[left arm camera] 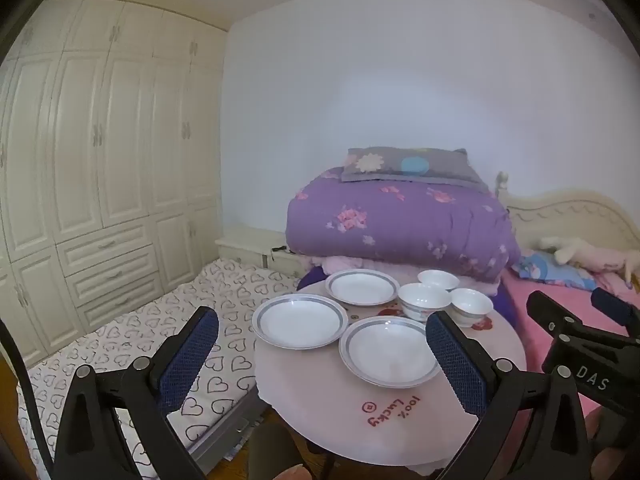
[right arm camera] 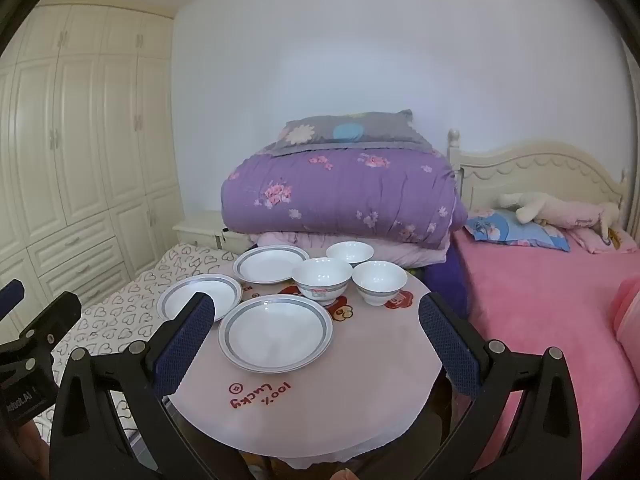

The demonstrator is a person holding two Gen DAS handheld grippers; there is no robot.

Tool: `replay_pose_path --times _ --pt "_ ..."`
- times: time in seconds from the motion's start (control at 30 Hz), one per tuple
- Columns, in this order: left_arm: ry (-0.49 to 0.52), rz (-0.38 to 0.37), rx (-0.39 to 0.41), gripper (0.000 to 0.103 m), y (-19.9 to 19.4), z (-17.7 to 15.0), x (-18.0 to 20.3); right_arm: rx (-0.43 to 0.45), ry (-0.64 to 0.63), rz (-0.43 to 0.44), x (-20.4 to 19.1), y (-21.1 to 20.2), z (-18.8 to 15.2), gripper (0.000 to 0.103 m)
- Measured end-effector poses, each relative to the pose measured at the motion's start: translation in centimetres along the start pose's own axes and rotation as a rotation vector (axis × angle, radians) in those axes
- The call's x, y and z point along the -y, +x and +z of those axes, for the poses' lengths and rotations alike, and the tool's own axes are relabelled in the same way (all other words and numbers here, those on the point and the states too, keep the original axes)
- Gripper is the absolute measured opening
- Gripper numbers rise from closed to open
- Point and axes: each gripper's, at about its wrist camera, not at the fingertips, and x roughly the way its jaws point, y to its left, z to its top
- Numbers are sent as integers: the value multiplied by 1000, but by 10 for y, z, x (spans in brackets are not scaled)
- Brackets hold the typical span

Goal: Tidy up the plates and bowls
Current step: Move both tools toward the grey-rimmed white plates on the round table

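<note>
Three white plates with grey rims lie on a small round pink table (right arm camera: 304,412): a near plate (right arm camera: 275,333), a left plate (right arm camera: 200,295) and a far plate (right arm camera: 270,264). Three white bowls stand behind them: a large bowl (right arm camera: 322,280), a right bowl (right arm camera: 379,282) and a far bowl (right arm camera: 349,252). The left wrist view shows the same plates (left arm camera: 390,351) (left arm camera: 299,320) (left arm camera: 362,287) and bowls (left arm camera: 425,300). My left gripper (left arm camera: 320,364) and right gripper (right arm camera: 316,344) hover open above the table's near edge, holding nothing.
A folded purple quilt (right arm camera: 340,196) with a grey pillow sits right behind the table. A pink bed (right arm camera: 552,304) with soft toys lies to the right, a heart-print mattress (left arm camera: 132,344) to the left, and white wardrobes (left arm camera: 80,152) beyond it.
</note>
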Motion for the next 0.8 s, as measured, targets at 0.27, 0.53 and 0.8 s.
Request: replay_pose_path --times 0.27,0.53,0.8 --pt "-28 4 -17 102 6 1 -4 8 -3 -3 -1 -1 1 103" --pt "-5 4 6 102 -1 0 2 14 -13 -4 -2 -2 2 103" --pt "-18 -2 3 102 -4 2 -1 20 -23 -6 -3 -3 3 103"
